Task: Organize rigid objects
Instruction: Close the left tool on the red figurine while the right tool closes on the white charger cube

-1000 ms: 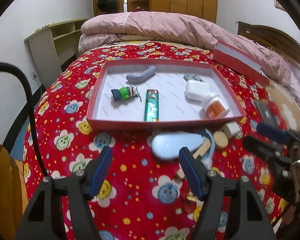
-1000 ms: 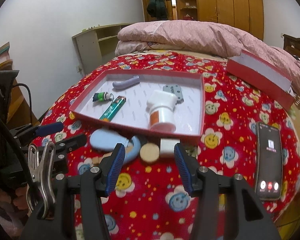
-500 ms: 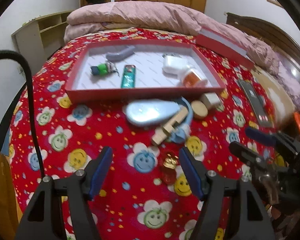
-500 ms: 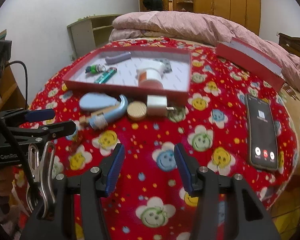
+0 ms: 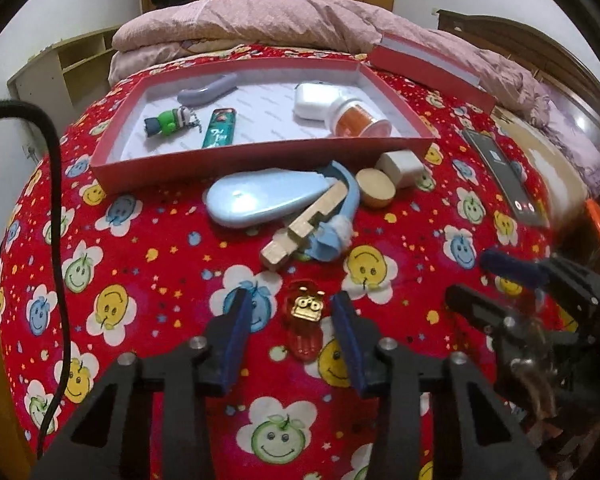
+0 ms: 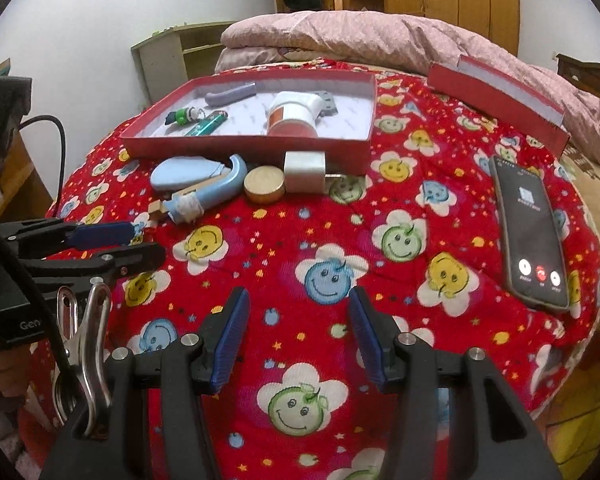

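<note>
**On the red quilt, a clear red trinket sits between spread fingers**

At six o'clock in the left wrist view, the left gripper (image 5: 291,314) stands spread wide and holds nothing; the red trinket (image 5: 305,322) with a gold face lies flat on the smiley-print quilt (image 5: 112,308) between its blue pads, touching neither. The right gripper (image 6: 298,320) is likewise wide apart and empty, over bare quilt.

Toward twelve o'clock from the trinket lies a cluster: a wooden block (image 5: 304,226) resting across a blue curved piece (image 5: 342,216), a pale blue oval case (image 5: 260,198) at eleven, then a round wooden disc (image 5: 375,189) and a white cube (image 5: 400,168) at one o'clock. Beyond them sits the red tray (image 5: 260,160), holding a green lighter (image 5: 219,127), a small figure (image 5: 168,122), a lilac handle (image 5: 208,90), a white case (image 5: 314,100) and an orange-labelled bottle (image 5: 354,118) on its side. A phone (image 5: 504,176) lies at two o'clock.
</note>
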A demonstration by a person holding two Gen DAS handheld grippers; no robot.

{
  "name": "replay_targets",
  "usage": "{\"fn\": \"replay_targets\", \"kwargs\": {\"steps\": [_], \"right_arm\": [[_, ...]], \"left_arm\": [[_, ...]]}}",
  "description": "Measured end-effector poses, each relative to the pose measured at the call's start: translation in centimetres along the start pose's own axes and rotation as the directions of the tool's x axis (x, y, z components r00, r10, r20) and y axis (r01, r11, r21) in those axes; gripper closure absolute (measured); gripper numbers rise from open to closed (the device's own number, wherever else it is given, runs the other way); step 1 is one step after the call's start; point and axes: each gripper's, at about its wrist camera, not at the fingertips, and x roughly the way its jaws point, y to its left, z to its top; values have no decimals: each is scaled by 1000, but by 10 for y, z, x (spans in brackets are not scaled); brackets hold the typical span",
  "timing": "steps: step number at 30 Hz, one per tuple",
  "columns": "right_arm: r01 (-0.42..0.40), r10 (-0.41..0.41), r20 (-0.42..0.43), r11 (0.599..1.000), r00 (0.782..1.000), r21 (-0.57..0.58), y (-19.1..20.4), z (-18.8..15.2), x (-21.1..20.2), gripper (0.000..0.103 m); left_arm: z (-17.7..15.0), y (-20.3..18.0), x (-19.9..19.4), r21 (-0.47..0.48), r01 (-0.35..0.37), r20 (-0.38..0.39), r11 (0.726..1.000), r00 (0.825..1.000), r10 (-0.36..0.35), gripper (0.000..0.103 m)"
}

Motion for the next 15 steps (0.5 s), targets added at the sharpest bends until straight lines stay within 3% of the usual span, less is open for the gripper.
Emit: {"fn": "replay_targets", "kwargs": {"steps": [4,10,15], "right_arm": [[-4,4,2,1000,1000,4,0,-2,1,51],[-6,6,4,1000,1000,3,0,-3,1,49],[-1,1,0,1000,1000,3,1,0,3,48]], "left_arm": [[-1,-5,0,17,17,13,1000,1000,-17,81],[0,-2,-2,4,34,20,999,999,-34,81],[3,16,-8,-37,-16,50,999,999,18,81]]}}
